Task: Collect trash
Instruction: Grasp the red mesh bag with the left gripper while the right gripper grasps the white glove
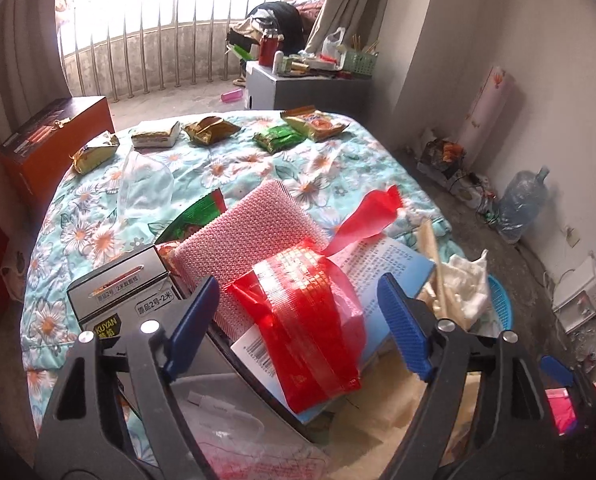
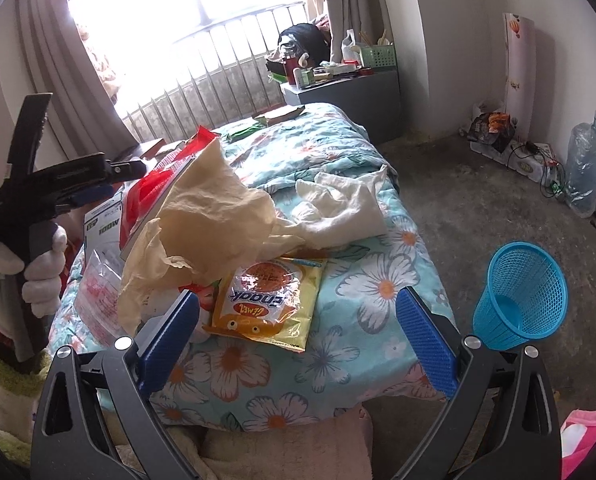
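In the left wrist view, the left gripper (image 1: 298, 312) fills the bottom of the frame with its two blue pads spread wide apart. A crinkly red plastic bag (image 1: 309, 312) lies between the pads, but they do not press on it, so this gripper is let go. The red bag rests on a pink bumpy foam sheet (image 1: 250, 236) and a blue-and-white printed paper (image 1: 389, 264), in the middle of the frame. Shiny snack wrappers (image 1: 210, 130) lie in a row across the upper middle, on the flowery light-blue blanket (image 1: 78, 236). In the right wrist view, the right gripper (image 2: 298, 320) sits at the bottom, its blue pads also wide apart with nothing pinched between them. Just above it, in the middle, lies a yellow snack packet (image 2: 266, 300), partly under a crumpled cream paper (image 2: 206, 220). A white cloth (image 2: 337, 204) lies to the right of that paper. At the lower right, a blue mesh plastic basket (image 2: 521, 300) stands on the grey floor beside the bed. At the left edge, a white-gloved hand (image 2: 38, 272) grips the other tool's handle.
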